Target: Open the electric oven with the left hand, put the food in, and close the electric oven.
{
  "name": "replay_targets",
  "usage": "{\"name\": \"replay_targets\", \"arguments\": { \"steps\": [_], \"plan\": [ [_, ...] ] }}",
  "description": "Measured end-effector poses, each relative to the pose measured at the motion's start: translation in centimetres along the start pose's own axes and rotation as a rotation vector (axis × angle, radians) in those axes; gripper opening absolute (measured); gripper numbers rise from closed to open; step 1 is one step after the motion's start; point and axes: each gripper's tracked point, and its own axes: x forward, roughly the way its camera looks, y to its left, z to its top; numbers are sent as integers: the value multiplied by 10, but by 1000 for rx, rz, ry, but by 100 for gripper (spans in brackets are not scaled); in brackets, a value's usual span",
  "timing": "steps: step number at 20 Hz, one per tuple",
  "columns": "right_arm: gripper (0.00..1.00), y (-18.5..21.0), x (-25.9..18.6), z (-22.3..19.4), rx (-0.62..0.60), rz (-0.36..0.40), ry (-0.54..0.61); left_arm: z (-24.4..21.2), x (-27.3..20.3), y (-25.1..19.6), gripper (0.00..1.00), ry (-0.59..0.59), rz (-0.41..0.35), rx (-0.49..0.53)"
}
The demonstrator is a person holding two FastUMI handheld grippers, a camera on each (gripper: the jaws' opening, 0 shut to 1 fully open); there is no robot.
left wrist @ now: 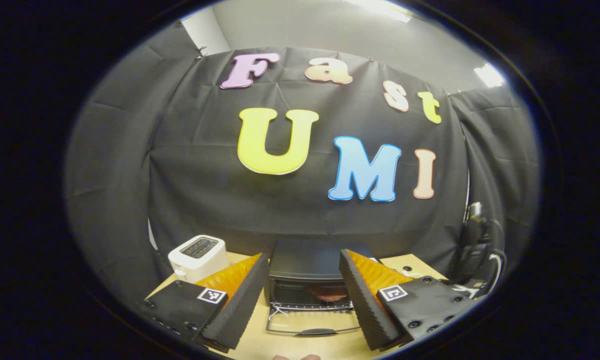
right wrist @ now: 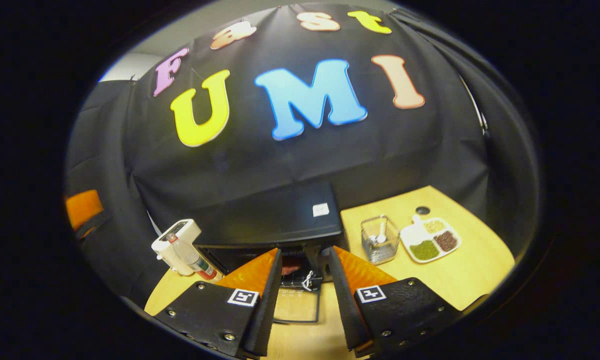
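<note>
1. Oven (left wrist: 310, 265) sits far on the table (left wrist: 300, 340), door (left wrist: 312, 327) dropped open, food (left wrist: 330, 292) inside.
2. We hold left gripper (left wrist: 304, 280) and right gripper (right wrist: 305, 272) wide apart, both empty.
3. Toaster (left wrist: 198, 256) stands left.

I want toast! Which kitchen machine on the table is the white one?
The toaster, left of the black electric oven. It is small and white; the oven is black with its door open.

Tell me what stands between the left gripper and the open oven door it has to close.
Nothing visible does. In the left gripper view the left gripper is open and empty, and the oven door lies folded down on the table right ahead between its fingers. The food sits inside the oven.
</note>
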Motion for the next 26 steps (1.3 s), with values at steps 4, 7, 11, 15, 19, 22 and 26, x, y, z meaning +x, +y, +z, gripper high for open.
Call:
{"name": "replay_targets", "arguments": {
  "steps": [4,7,11,15,19,22,26],
  "plan": [
    [57,-33,-52,64,-14,-56,-141,2,1,-40,98,-16,-40,2],
    [57,-54,-82,109,-62,-102,-247,13,-1,-65,99,-44,-65,13],
    [71,-61,-113,141,-109,-104,-331,24,0,-87,99,-74,-81,24],
    [72,-64,-123,157,-92,-77,-371,32,-3,-90,99,-89,-54,25],
    [82,-64,-122,153,-89,-52,-361,11,5,-94,99,-37,-53,35],
    [82,-66,-117,150,-79,-48,-345,-22,15,-85,99,40,-21,69],
    [82,-69,-112,143,-78,-45,-322,-88,26,-84,99,208,-41,57]
  ]
}}
